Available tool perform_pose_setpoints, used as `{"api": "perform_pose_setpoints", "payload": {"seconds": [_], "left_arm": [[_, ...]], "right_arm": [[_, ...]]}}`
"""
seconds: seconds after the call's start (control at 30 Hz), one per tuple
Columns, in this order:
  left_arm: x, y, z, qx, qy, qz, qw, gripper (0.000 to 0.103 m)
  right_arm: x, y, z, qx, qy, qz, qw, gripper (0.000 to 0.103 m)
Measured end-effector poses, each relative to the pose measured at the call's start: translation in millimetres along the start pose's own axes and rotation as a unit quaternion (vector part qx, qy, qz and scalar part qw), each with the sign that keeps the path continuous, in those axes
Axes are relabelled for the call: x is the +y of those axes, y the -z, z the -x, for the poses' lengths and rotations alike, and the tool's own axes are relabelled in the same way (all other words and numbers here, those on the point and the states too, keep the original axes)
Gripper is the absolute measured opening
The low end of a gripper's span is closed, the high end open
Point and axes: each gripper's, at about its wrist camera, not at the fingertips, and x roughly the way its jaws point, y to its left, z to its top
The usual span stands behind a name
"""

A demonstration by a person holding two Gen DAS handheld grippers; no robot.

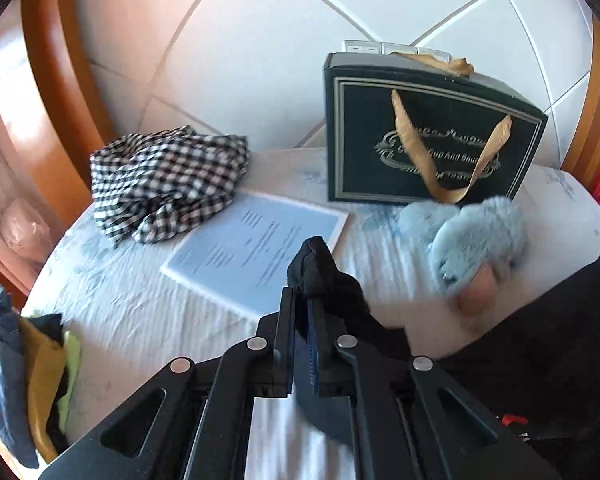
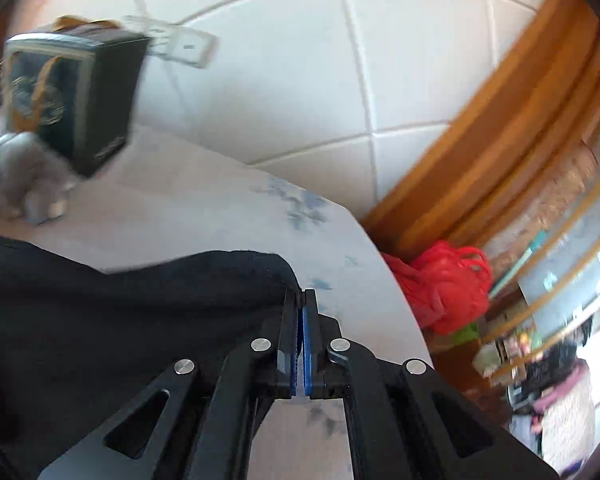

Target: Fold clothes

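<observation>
Your left gripper (image 1: pixel 305 300) is clamped on a bunched corner of the black garment (image 1: pixel 540 320), which sticks up past the fingertips. Your right gripper (image 2: pixel 300 300) pinches its hem at the very tips, cloth draping leftward.

"Cup And" on dark box (image 1: pixel 428 132)

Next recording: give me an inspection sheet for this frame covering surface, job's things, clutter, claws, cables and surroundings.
Surface: table under a white cloth with faint blue print, wrinkled.
Job's things: black garment held at two points; checked garment crumpled at far left; clothes pile at near left edge.
Clutter: dark gift bag upright at the wall; blue sheet lying flat; grey furry slippers.
Claws: left claw shut on black garment; right claw shut on its edge.
Cables: nothing seen.
Surroundings: white tiled wall, wood trim, red bag beside the table.
</observation>
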Motion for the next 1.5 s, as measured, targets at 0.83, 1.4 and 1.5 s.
{"api": "perform_pose_setpoints", "payload": {"seconds": [0.83,1.4,1.5], "left_arm": [[47,188,103,0.093,0.052,0.006,0.9943,0.055],[42,292,145,0.089,0.125,-0.032,0.9876,0.055],[30,299,157,0.077,0.142,-0.048,0.9857,0.055]], "right_arm": [[-31,258,123,0.098,-0.254,-0.151,0.950,0.073],[46,311,182,0.113,-0.246,-0.126,0.954,0.077],[47,312,187,0.109,-0.245,-0.123,0.956,0.079]]}}
